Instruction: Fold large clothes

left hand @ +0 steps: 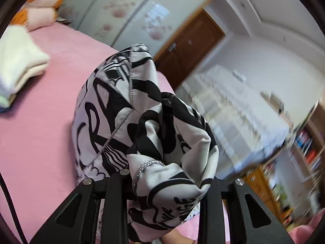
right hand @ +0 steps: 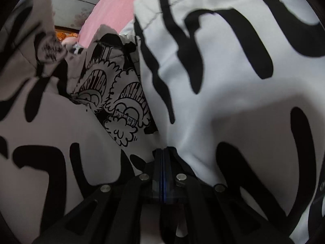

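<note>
The left gripper (left hand: 162, 185) is clamped on a bunched fold of the garment (left hand: 130, 109), white with black graffiti lettering too distorted to read, held up over the pink bed (left hand: 40, 122). The right gripper (right hand: 164, 162) is fully closed, pinching the same garment (right hand: 223, 81), which fills its view; cartoon faces carry lettering I cannot read. Beyond lie a folded cream stack (left hand: 18, 61), a plush toy (left hand: 40, 10), a flowered wardrobe (left hand: 126, 16) and a brown door (left hand: 189, 44).
</note>
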Motion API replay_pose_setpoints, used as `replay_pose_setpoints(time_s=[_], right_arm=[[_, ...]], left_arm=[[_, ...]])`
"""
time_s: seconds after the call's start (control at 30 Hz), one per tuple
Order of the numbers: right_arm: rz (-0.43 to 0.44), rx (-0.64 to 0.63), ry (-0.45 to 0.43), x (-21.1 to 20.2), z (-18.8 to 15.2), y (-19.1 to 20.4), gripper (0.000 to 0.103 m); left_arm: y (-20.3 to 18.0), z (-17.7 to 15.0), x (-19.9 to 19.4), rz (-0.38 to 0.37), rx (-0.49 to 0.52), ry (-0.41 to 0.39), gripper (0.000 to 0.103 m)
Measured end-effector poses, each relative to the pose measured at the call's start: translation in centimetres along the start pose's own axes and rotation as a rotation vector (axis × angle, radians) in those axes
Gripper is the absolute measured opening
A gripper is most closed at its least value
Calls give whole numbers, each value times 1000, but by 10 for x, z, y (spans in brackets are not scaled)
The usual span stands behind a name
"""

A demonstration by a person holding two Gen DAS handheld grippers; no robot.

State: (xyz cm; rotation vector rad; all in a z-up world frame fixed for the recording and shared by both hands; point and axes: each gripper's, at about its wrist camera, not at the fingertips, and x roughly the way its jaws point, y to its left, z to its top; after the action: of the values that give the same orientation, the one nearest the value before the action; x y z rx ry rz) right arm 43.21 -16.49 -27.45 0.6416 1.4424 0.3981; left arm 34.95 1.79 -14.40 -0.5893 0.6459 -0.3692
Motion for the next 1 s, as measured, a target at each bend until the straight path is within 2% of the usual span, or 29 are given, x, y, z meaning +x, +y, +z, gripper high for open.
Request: replay_pose_setpoints(time_s=[0.17,0.33,0.53,0.67,0.73,0.9,1.0], right_arm=[[153,79,61,-8,2,-34,0],[294,182,144,-13,2,-69,0],[386,289,221,-33,-4,-108,0],[354,319,313,-57,-12,-134,0],[330,309,316,-78,-16,-149,0],[204,178,236,-156,-38,-190,0],[199,204,164,-202,-45,-222,0]], left_arm=[[-59,-18,55,73,84,119,26],[-114,-53,104,178,259,267,27],[-156,-70,149,261,359,375,27],[-175,-67,164,269,374,408,27],[-171,-69,162,271,368,423,27],[-161,-73,162,272,351,437,27],[-164,-81,171,284,369,432,27]])
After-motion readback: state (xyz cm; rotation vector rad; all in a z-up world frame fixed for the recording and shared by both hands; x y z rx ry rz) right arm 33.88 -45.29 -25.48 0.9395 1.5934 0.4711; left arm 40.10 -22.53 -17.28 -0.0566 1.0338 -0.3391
